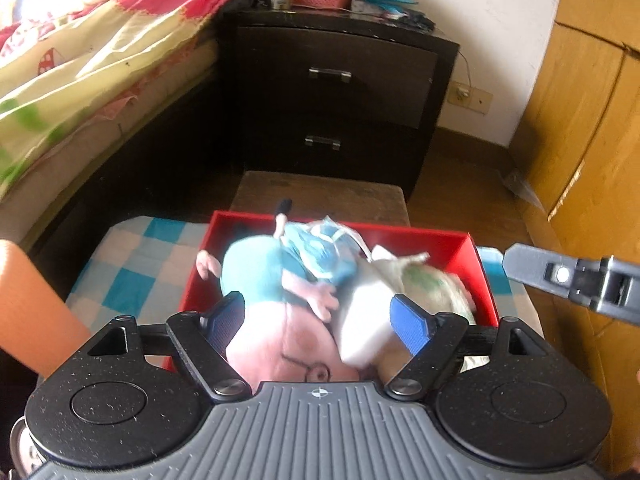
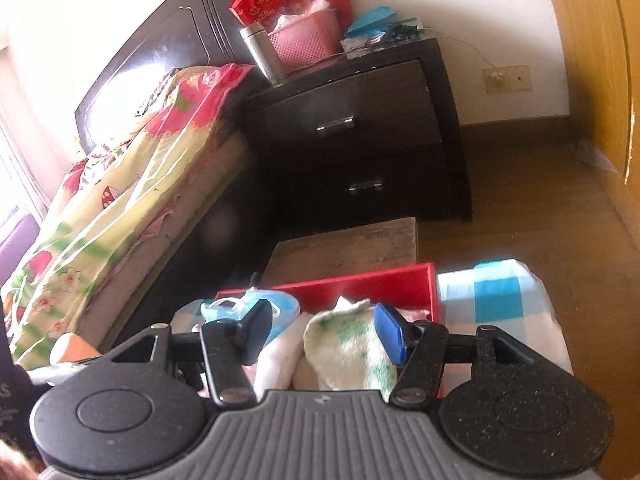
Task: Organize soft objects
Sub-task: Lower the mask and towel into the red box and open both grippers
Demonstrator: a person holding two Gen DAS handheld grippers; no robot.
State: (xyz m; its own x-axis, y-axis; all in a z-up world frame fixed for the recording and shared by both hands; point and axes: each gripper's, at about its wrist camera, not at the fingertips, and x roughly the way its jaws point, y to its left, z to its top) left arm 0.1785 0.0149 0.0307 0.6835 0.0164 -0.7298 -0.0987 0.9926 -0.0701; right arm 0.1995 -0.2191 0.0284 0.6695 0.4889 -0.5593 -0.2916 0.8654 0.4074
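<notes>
Two grippers poised over a red box of soft toys.

The left gripper [image 1: 318, 320] is spread wide around a pink plush [image 1: 276, 344] and a white soft piece [image 1: 362, 320]; the right gripper [image 2: 322, 330], also wide, brackets a green-spotted white cloth [image 2: 344, 344]. All lie in the red box [image 1: 456, 246] on the blue checked cloth [image 1: 132, 264], the dark nightstand [image 1: 340, 92] beyond.

Strong daylight is admitted from the left in both views, and the bedspread [image 1: 72, 60] and headboard [image 2: 132, 64] are blown out to white glare. Motion blur is seen on the plush toys [image 1: 288, 288] in the red box [image 1: 472, 256], while the nightstand [image 2: 360, 128] front is left in deep shadow. Straight edges are bowed by fisheye distortion toward the frame borders, notably the wardrobe [image 1: 592, 112].
</notes>
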